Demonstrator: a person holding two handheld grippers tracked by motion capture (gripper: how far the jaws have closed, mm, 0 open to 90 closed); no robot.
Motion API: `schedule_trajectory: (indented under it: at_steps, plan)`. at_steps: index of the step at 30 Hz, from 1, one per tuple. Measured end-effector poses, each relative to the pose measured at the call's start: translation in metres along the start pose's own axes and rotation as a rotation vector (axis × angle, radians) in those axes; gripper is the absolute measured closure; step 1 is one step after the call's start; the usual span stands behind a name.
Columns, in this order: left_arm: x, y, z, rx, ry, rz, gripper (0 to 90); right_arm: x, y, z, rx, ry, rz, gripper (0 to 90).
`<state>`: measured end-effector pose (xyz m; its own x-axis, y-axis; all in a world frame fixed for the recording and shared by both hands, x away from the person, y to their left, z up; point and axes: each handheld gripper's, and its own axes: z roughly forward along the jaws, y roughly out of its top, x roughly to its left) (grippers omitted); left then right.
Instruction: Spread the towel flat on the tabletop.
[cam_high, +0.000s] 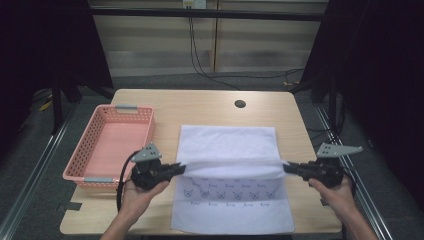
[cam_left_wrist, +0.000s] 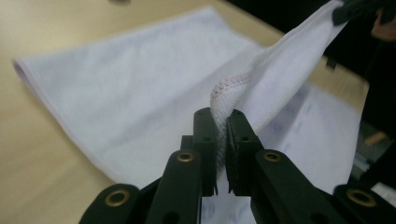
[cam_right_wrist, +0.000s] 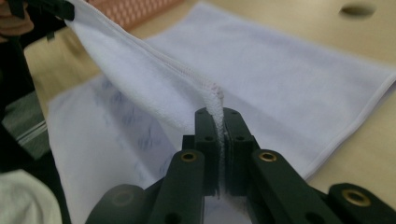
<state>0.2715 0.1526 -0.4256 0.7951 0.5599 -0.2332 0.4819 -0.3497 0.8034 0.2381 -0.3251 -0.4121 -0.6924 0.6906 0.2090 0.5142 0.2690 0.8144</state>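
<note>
Towel (cam_high: 227, 150) lies white on the table (cam_high: 210, 107), its near edge lifted and stretched. Left gripper (cam_high: 181, 168) and right gripper (cam_high: 289, 168) each pinch a corner. A pink basket (cam_high: 107, 145) sits left, apparently empty.

White towel, pink basket, pale wood desk

The towel (cam_high: 227, 145) is white with rows of small grey-blue motifs; the basket (cam_high: 111, 145) is salmon pink — grey handles — on a light-wood desk (cam_high: 200, 107).

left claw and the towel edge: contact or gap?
Touching. In the left gripper view the left claw is shut on the stitched edge of the white towel, cloth pinched between both jaws with no gap. The high view agrees.
</note>
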Motion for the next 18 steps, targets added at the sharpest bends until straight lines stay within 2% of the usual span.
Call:
schedule_trajectory:
  at_steps: [1,2,3,4,6,8,9,11,13,14,16,18]
  plan:
    - [0.002,-0.009,0.005,0.018,0.0,-0.013,84.8,0.0,-0.01,0.005,0.029,0.01,0.01,87.0]
    - [0.004,-0.017,0.008,0.024,-0.029,-0.038,84.8,0.0,-0.019,0.011,0.049,0.023,0.025,86.7]
    - [0.006,-0.023,0.011,0.035,-0.04,-0.057,84.8,0.0,-0.028,0.016,0.077,0.021,0.029,86.5]
    - [0.005,-0.029,0.014,0.055,-0.044,-0.062,84.7,0.0,-0.035,0.019,0.091,0.024,0.036,86.4]
    - [0.003,-0.035,0.016,0.087,-0.054,-0.045,84.6,0.0,-0.047,0.024,0.128,0.03,0.051,85.7]
    - [-0.001,-0.036,0.013,0.089,-0.062,-0.042,84.9,0.004,-0.051,0.024,0.146,0.027,0.045,86.0]
    - [-0.002,-0.034,0.01,0.079,-0.067,-0.045,84.9,0.006,-0.049,0.02,0.138,0.027,0.041,86.0]
    - [-0.007,-0.029,0.002,0.03,-0.074,-0.047,85.0,0.011,-0.044,0.009,0.086,0.027,0.044,86.5]
    - [-0.017,-0.027,-0.006,-0.008,-0.049,-0.009,85.0,0.018,-0.04,-0.001,0.043,0.012,0.034,86.6]
    - [-0.02,-0.028,-0.008,-0.014,-0.059,0.007,84.7,0.022,-0.04,-0.005,0.03,0.015,0.032,86.6]
    - [-0.023,-0.037,-0.003,0.037,-0.052,0.009,83.7,0.032,-0.045,-0.006,0.027,0.009,0.008,85.8]
    - [-0.019,-0.05,0.005,0.09,-0.065,0.001,80.6,0.033,-0.054,0.001,0.072,0.042,0.021,84.9]
